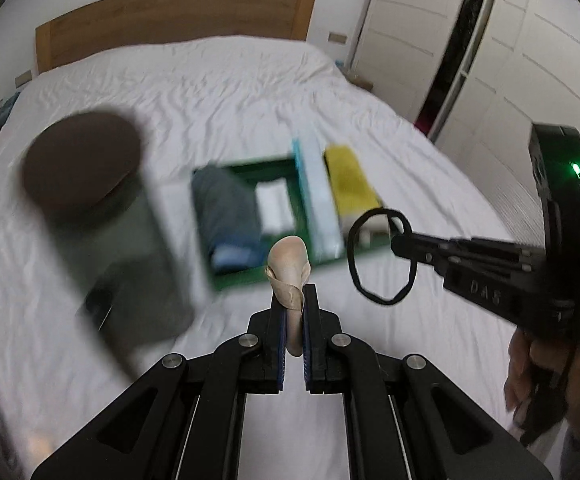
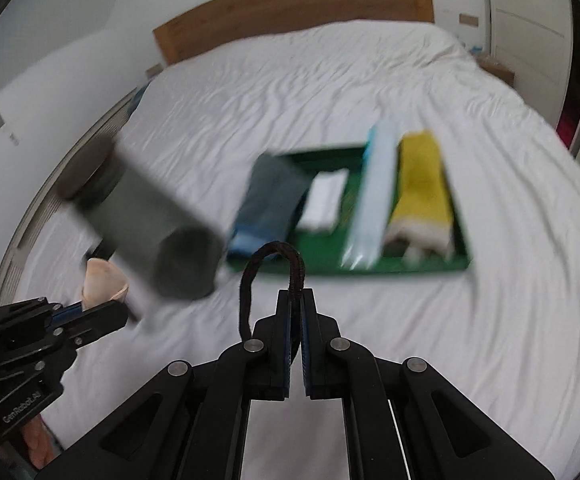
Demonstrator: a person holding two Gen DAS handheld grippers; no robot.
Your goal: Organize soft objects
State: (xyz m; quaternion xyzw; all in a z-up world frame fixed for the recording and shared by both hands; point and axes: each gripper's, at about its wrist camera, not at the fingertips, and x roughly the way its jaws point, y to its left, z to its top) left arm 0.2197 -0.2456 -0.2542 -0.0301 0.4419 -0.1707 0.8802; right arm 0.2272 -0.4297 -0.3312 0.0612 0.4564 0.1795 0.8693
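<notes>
My left gripper (image 1: 293, 292) is shut on a beige soft cloth piece (image 1: 288, 264) and holds it above the bed; it also shows in the right wrist view (image 2: 102, 276). My right gripper (image 2: 297, 294) is shut on a black elastic loop (image 2: 268, 276), seen as a ring in the left wrist view (image 1: 381, 256). Ahead lies a green tray (image 2: 369, 268) holding a blue-grey folded cloth (image 2: 270, 204), a white folded piece (image 2: 323, 200), a pale blue divider (image 2: 371, 196) and a yellow cloth (image 2: 421, 184).
A grey cylinder with a dark brown lid (image 1: 82, 160) lies on the white bed sheet (image 1: 210, 92) left of the tray, blurred. A wooden headboard (image 1: 170, 12) is at the far end. White wardrobe doors (image 1: 509, 60) stand on the right.
</notes>
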